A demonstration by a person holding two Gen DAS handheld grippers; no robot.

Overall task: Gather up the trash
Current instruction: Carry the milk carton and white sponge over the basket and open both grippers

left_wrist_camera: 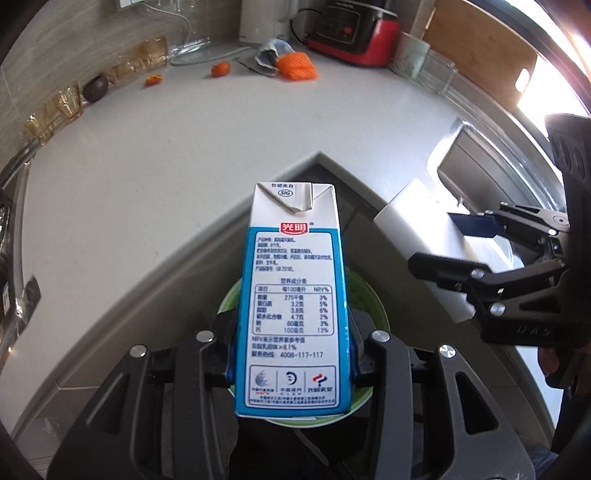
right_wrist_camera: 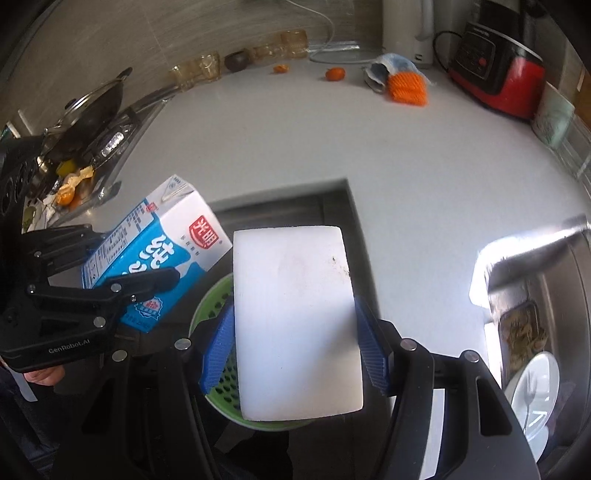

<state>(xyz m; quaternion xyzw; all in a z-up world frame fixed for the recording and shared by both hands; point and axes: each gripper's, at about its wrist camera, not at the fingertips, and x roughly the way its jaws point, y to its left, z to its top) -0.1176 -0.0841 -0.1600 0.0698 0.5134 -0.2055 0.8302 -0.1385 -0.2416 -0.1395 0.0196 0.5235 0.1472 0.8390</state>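
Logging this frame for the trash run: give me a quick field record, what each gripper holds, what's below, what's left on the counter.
left gripper: shut on milk carton
right gripper: shut on white block
below both: green bin, perforated wall, off the counter's edge
counter: orange netting, two orange scraps, crumpled wrapper beside the netting
back of counter: red cooker, amber glasses
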